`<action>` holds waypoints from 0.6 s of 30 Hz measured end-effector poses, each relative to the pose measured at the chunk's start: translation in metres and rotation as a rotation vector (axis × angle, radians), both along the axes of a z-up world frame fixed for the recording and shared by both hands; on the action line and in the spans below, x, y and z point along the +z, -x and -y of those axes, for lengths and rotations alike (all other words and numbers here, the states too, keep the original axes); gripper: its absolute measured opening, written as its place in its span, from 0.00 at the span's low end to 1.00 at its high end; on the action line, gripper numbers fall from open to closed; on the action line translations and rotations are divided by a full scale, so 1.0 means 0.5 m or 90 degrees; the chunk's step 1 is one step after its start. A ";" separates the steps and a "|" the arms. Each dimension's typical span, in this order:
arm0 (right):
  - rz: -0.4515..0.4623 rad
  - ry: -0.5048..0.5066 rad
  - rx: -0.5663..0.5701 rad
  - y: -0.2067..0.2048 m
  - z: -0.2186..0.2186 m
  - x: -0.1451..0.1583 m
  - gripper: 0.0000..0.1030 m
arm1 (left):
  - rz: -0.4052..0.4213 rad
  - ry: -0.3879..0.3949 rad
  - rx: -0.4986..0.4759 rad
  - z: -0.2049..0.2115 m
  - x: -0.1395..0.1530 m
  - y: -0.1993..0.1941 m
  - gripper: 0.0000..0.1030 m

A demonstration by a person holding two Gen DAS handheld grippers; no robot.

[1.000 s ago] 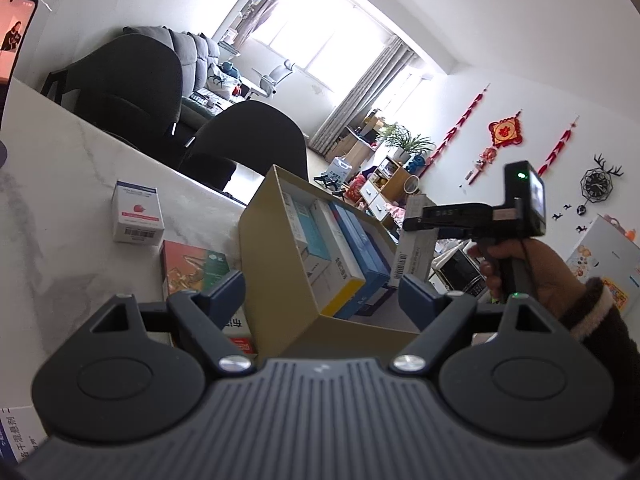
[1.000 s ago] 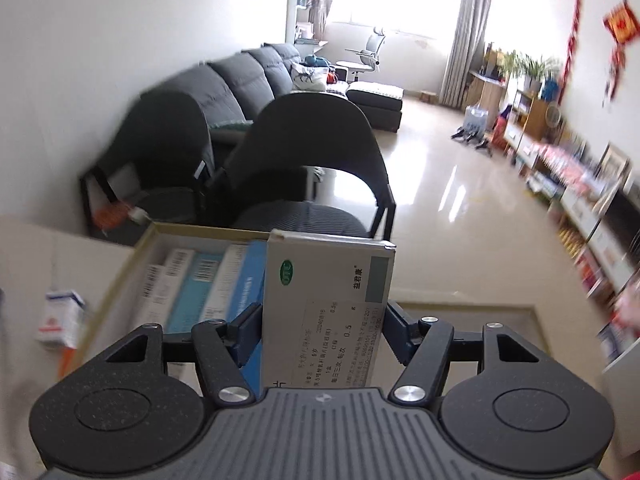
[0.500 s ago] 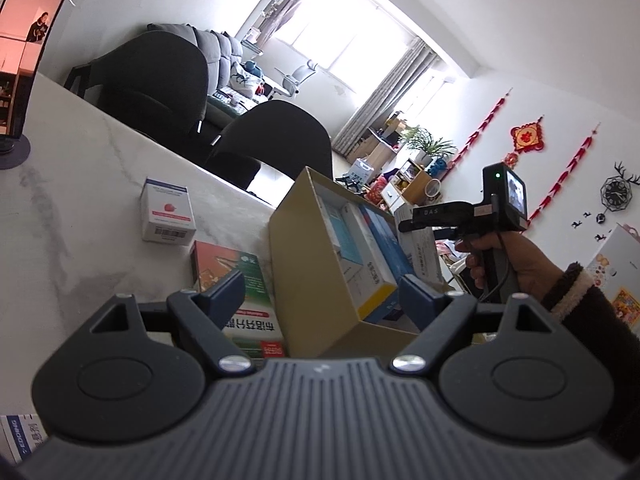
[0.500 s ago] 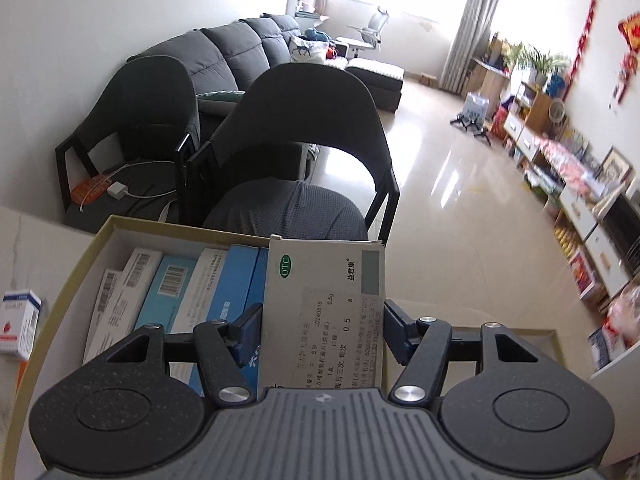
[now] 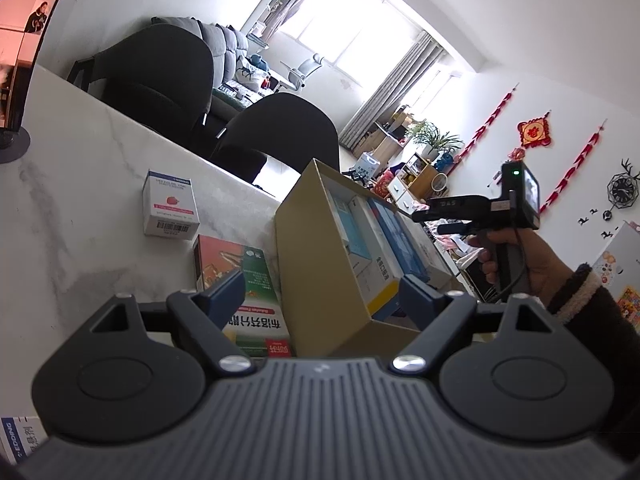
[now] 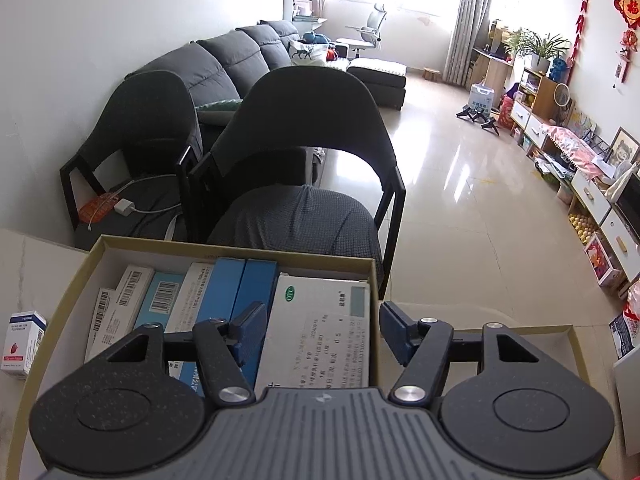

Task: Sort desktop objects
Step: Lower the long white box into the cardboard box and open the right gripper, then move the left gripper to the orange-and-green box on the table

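Over the open cardboard box (image 6: 230, 249) at the far edge of the desk (image 5: 80, 200), the right hand-held gripper (image 6: 322, 330) now stands with its jaws spread wide and nothing between them. Half a second ago those jaws were clamped on a white medicine carton (image 6: 320, 320); that carton has since dropped into the box, where it lies at the right-hand end of the row, next to the two blue cartons (image 6: 240, 280) and against the box's right wall. So the release has just happened, and one more item sits in the container where the sorting wants it.

From the left wrist view, the left hand-held gripper (image 5: 322, 292) is also spread open and holds nothing; it hovers low over the desk, its fingers straddling the near corner of the box. The person's right hand (image 5: 516, 260) grips the handle of the other tool above the box's far side.

Outside the box, loose items are on the desk: a small white carton with a red strawberry mark (image 5: 170, 210), a green and orange carton (image 5: 244, 280) lying flat just beside the box's left wall, and the corner of a blue-lettered package (image 5: 20, 436) at the near edge. Judging by these, the sorting is partly done, with several cartons left to collect.
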State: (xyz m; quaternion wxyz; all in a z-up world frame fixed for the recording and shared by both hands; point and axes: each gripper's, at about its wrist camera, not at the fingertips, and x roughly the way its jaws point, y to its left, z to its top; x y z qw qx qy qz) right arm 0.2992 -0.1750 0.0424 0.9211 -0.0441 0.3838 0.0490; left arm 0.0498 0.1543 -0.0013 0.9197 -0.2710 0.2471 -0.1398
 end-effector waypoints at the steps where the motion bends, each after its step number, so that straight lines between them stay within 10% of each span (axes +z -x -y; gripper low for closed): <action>1: 0.001 -0.002 0.002 0.002 0.002 0.002 0.63 | 0.000 0.000 0.001 -0.001 0.000 0.000 0.82; 6: 0.008 -0.014 0.010 0.009 0.015 0.014 0.36 | -0.001 0.000 0.003 -0.003 0.003 0.006 0.82; 18: 0.044 -0.074 0.027 0.107 0.018 0.058 0.45 | -0.031 -0.026 0.035 -0.045 -0.004 0.026 0.86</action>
